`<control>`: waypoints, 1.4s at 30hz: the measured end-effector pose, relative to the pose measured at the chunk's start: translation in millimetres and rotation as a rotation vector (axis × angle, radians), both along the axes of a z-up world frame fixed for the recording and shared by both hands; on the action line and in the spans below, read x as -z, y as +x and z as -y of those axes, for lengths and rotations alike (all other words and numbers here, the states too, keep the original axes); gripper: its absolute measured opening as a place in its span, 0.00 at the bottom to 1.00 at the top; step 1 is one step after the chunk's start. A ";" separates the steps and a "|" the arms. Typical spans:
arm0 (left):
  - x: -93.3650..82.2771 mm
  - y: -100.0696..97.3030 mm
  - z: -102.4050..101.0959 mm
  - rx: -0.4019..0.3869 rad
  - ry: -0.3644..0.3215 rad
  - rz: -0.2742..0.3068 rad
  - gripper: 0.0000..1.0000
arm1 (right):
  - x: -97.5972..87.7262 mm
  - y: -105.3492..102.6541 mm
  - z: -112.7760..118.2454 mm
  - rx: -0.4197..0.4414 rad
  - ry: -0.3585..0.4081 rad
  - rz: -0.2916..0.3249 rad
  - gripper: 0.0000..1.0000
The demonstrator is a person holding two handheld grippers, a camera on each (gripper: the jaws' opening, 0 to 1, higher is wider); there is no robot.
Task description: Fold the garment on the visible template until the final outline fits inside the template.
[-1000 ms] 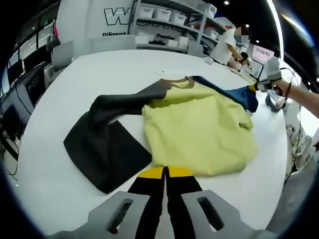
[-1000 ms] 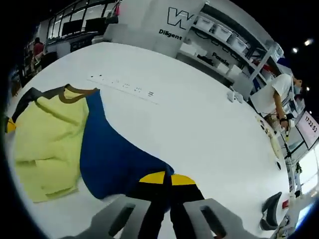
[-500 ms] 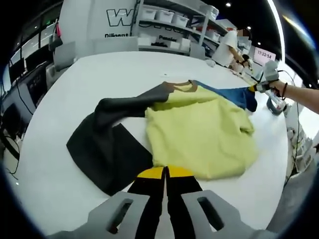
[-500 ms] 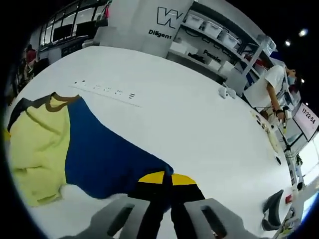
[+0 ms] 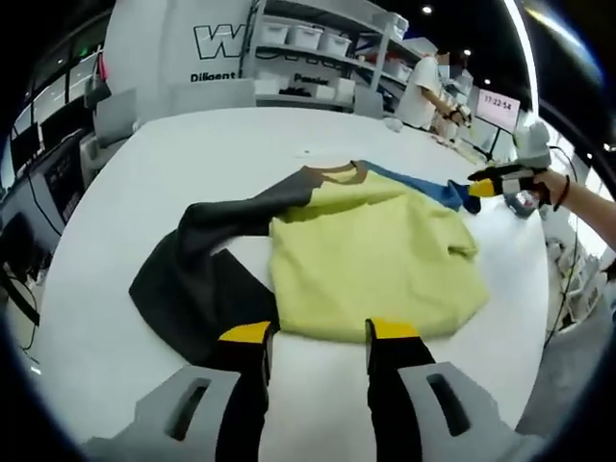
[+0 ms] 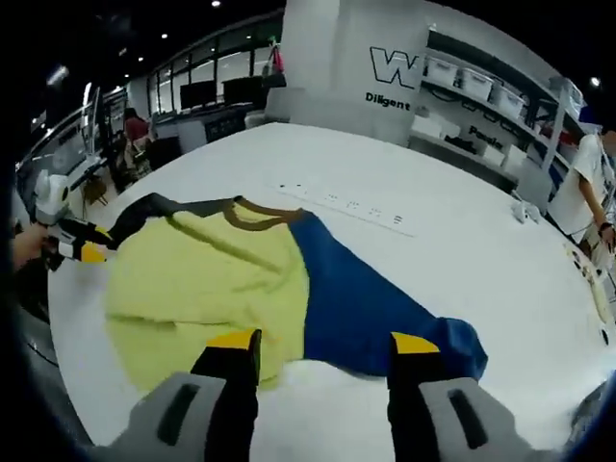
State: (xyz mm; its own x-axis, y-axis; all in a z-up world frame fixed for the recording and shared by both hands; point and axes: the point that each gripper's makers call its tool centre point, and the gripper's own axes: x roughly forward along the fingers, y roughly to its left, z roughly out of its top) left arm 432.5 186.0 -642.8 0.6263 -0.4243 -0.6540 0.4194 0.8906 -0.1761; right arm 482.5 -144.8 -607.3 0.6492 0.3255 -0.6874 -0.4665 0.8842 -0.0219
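Right gripper (image 6: 322,345) agape over garment (image 6: 260,279) — yellow body, blue sleeve; white table (image 6: 462,260).

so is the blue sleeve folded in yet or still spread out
Spread out. In the right gripper view the blue sleeve lies flat on the white table, extending away from the yellow body.
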 end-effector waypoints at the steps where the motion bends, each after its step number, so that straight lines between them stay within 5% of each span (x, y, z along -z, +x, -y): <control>1: -1.8 -1.0 1.6 0.004 -0.004 0.005 0.41 | 2.1 -7.3 -7.1 -0.020 -0.006 -0.007 0.55; 8: 0.9 -13.0 8.1 -0.014 -0.009 -0.022 0.49 | 10.2 -41.5 -49.6 -0.097 0.073 -0.051 0.59; 12: 0.3 -19.9 15.7 -0.018 -0.041 -0.026 0.51 | 22.5 -52.6 -55.8 -0.112 0.012 -0.049 0.56; 22: -7.0 -31.8 24.1 0.004 -0.049 -0.002 0.54 | 50.1 -68.7 -75.3 -0.076 -0.009 -0.055 0.39; 27: -8.5 -38.4 25.3 0.008 -0.054 -0.001 0.54 | 59.9 -62.9 -72.4 -0.022 -0.012 -0.047 0.19; 34: -7.6 -48.8 33.6 0.029 -0.054 -0.012 0.51 | 62.1 -56.5 -67.6 0.029 0.012 -0.056 0.01; 42: -7.9 -62.9 53.5 0.075 -0.069 -0.018 0.46 | 41.2 -62.8 -73.1 0.001 0.011 -0.045 0.00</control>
